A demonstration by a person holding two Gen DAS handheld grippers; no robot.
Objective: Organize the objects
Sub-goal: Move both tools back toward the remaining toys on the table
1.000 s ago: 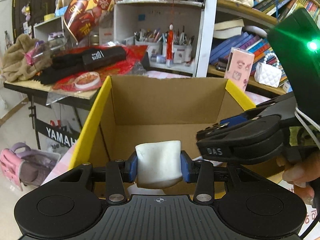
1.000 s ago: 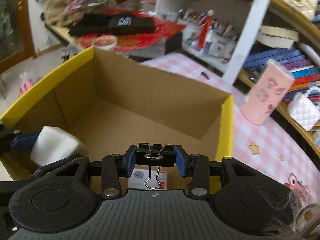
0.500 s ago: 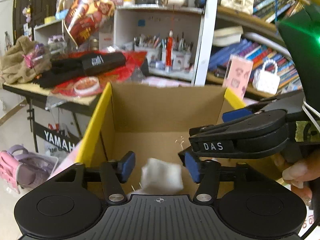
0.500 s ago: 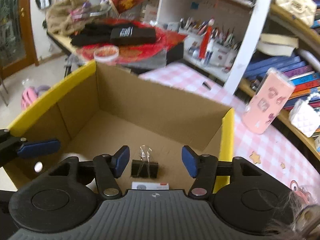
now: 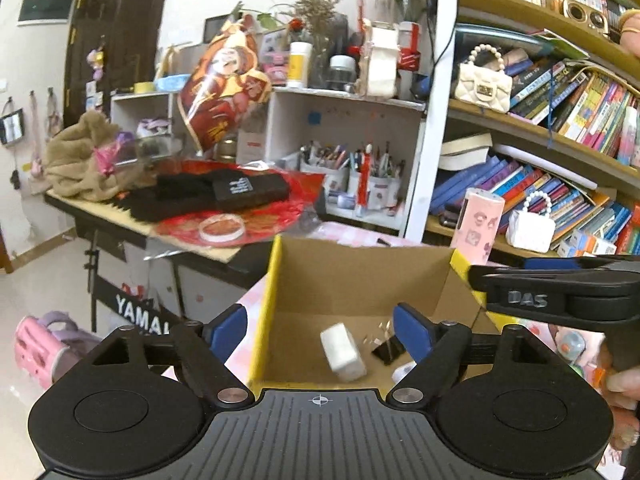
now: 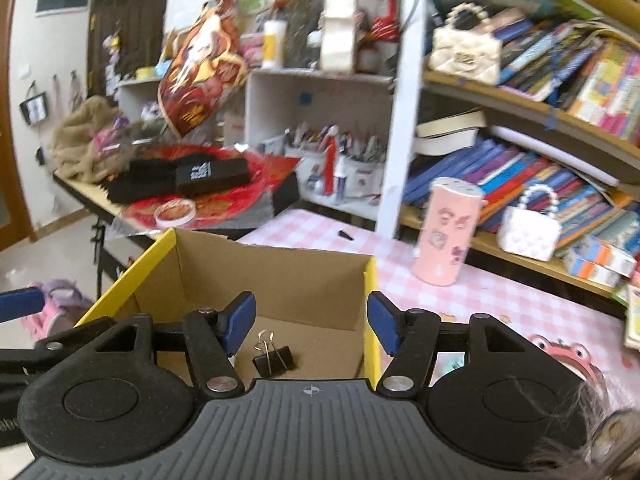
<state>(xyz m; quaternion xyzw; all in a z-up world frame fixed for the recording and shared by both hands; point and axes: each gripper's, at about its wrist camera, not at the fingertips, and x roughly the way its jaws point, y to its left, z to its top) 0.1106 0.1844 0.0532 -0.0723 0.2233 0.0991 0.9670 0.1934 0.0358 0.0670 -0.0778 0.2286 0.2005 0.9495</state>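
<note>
Two tools hang released above the cardboard box (image 5: 360, 280): the left tool (image 5: 320, 330) and right tool (image 6: 308, 322), jaws just opened. The white block (image 5: 343, 346) and binder clip (image 6: 274, 358) lie on the box floor.

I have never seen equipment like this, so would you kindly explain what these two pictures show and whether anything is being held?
There is no robot here: a person holds a hand-operated gripper in each hand, and each carries a camera looking forward along its two blue-padded fingers. One picture is from the left gripper, the other from the right gripper. Both look into a cardboard box with yellow edges, standing on a pink checked tablecloth. Nothing is held now. Both pairs of fingers have just been opening, and the white block and black binder clip lie inside the box. The cluttered shelves behind are only background.
</note>
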